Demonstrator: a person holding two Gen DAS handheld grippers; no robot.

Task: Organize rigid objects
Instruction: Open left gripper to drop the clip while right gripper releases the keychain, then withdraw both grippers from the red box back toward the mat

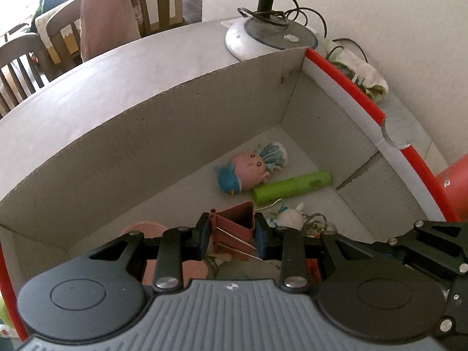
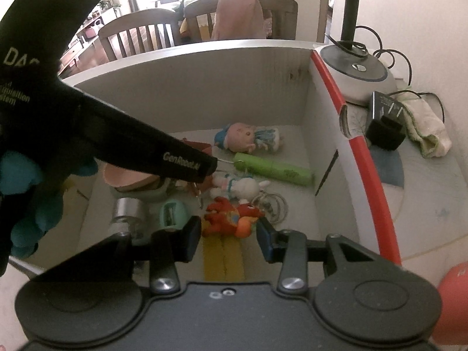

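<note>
- Step in hand: the drop-off. The left gripper [image 1: 231, 235] hangs over the box [image 1: 175, 108], jaws closed on a binder clip [image 1: 234, 225] of reddish-brown metal, triangular in section, its wire handles folded back.
- The clip is pinched between both blue pads [image 1: 204, 234], above the box floor near the near-left corner. It is not yet set down.
- The right gripper [image 2: 229, 234] also points down into the box. Its jaws are part open and widening. An orange-red toy [image 2: 231, 218] lies on the floor in line with the gap; no pad presses on it, and whether it sits between the fingers or beyond them cannot be told.
- Next move, as judged: the left jaws must open to let the clip fall onto a bare patch of floor, then lift straight out past the near wall. The right gripper should back out without dragging the toy.
- Materials: the box is corrugated card, grey inside, with a red rim along its right wall.
- Contents: a doll [image 1: 251, 169] of smooth plastic, pink head and blue hair, near the far wall; a green tube [image 1: 292, 188], cylindrical and matt, beside it; a white rabbit figure [image 2: 242, 185] on wire rings; a pink cup [image 2: 128, 177] by the left wall.
- Risk, as judged: the floor is crowded, so the clip may land on other items.
</note>
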